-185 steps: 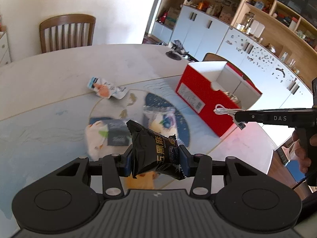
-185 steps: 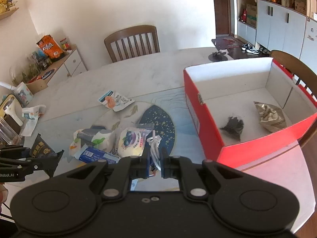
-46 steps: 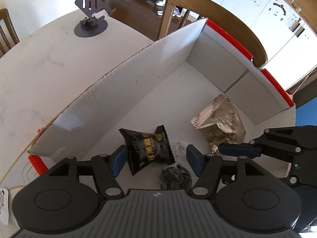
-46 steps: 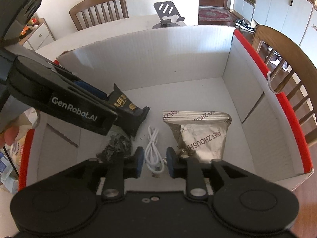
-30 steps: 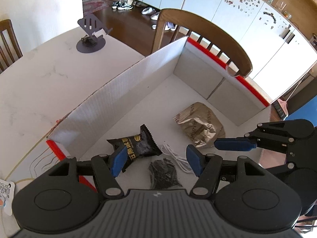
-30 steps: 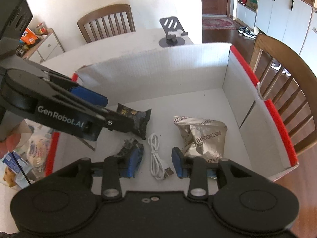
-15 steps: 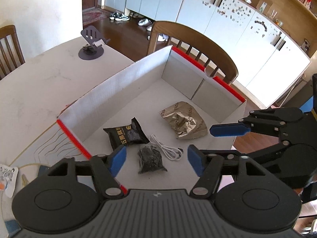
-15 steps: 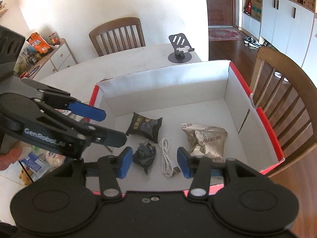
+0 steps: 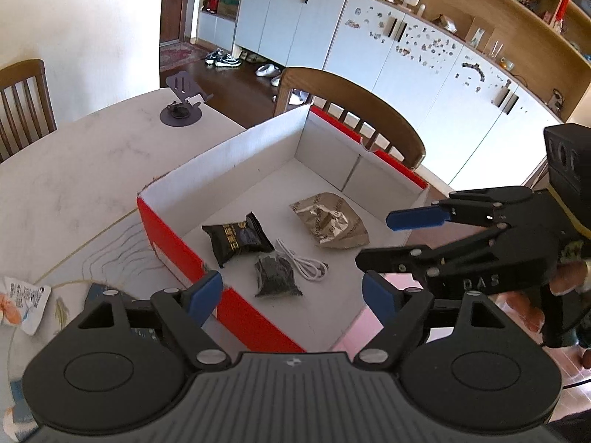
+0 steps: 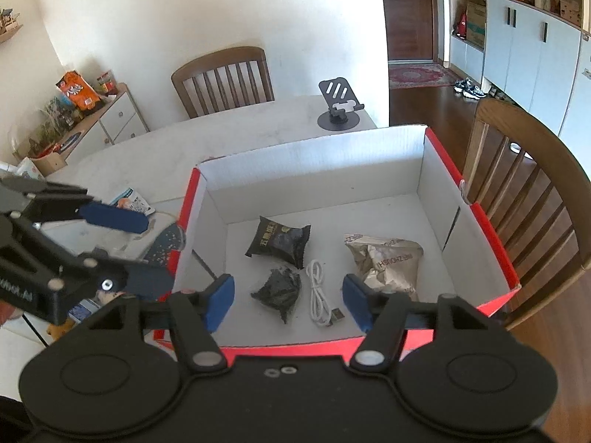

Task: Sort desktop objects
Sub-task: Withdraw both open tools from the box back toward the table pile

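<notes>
A red box with white inside (image 9: pixel 173 247) (image 10: pixel 491 236) stands on the table. In it lie a black snack packet (image 9: pixel 238 241) (image 10: pixel 279 240), a small dark bag (image 9: pixel 275 275) (image 10: pixel 279 289), a white cable (image 9: pixel 304 264) (image 10: pixel 319 295) and a gold foil packet (image 9: pixel 328 219) (image 10: pixel 384 262). My left gripper (image 9: pixel 291 295) is open and empty above the box's near left wall. My right gripper (image 10: pixel 288 301) is open and empty above the box's near wall; it also shows in the left wrist view (image 9: pixel 399 240).
A snack packet (image 9: pixel 22 301) (image 10: pixel 133 199) lies on the table left of the box. A phone stand (image 9: pixel 181 101) (image 10: pixel 340 105) is at the table's far edge. Wooden chairs (image 10: pixel 528 192) (image 10: pixel 223 77) stand around the table. More packets (image 10: pixel 79 312) lie under the left gripper.
Both grippers let go of their loads into the box, then opened wide and drew back and up; the black packet and white cable now lie in the box.
</notes>
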`<state>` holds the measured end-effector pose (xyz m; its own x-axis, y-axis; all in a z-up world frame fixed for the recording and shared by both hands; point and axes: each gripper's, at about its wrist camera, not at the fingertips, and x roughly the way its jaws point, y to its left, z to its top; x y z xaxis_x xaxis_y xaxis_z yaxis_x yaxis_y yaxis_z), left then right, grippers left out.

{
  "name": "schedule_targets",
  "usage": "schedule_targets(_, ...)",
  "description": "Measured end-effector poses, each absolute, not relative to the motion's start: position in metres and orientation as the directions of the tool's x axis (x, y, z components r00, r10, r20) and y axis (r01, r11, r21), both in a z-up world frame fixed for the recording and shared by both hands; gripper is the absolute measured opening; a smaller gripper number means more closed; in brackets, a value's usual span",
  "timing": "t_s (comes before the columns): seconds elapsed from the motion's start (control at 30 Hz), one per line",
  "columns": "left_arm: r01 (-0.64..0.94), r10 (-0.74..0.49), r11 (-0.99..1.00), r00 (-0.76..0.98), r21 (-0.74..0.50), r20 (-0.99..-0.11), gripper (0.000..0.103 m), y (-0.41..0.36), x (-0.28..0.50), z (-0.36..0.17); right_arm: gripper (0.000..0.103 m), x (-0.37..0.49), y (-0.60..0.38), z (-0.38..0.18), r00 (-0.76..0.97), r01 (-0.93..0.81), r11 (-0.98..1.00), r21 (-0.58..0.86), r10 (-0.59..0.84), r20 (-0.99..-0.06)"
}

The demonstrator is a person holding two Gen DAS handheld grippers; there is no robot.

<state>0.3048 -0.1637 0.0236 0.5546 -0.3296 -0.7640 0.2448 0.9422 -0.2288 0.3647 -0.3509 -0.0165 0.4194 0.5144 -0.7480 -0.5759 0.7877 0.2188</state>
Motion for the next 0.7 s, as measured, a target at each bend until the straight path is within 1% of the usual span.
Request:
schedule_targets(0.17,0.231,-0.338,0.940,0.565,-0.250,-0.753,0.083,-0.153,0.285,0.023,0.075,0.353,-0.347,-0.013,0.433,-0.574,0.788,0.221,0.521,-0.736)
schedule_targets(0.33,0.224,-0.346,0.938,0.574,-0.264,-0.742,0.087,-0.140,0.266,0.022,0.083,0.337,-0.337,-0.007,0.450,-0.587,0.782,0.210,0.530,-0.719)
schedule_targets(0.43,0.212,-0.343,0.939,0.584,-0.270,-0.736,0.092,-0.129,0.255,0.022,0.088,0.328,-0.330,-0.003,0.461,-0.589,0.780,0.210,0.538,-0.705)
schedule_targets(0.5,0.207,-0.346,0.938,0.578,-0.277,-0.739,0.099,-0.122,0.249,0.020,0.090,0.322,-0.325,-0.002,0.468,-0.587,0.782,0.209,0.539,-0.701)
schedule_targets(0.53,0.204,-0.339,0.941,0.580,-0.271,-0.740,0.101,-0.118,0.245,0.020,0.091,0.318,-0.322,-0.001,0.470,-0.588,0.782,0.208,0.539,-0.699)
schedule_targets(0.7,0.184,-0.318,0.948,0.593,-0.261,-0.740,0.102,-0.098,0.227,0.019,0.095,0.301,-0.306,0.002,0.481,-0.585,0.783,0.212,0.545,-0.686)
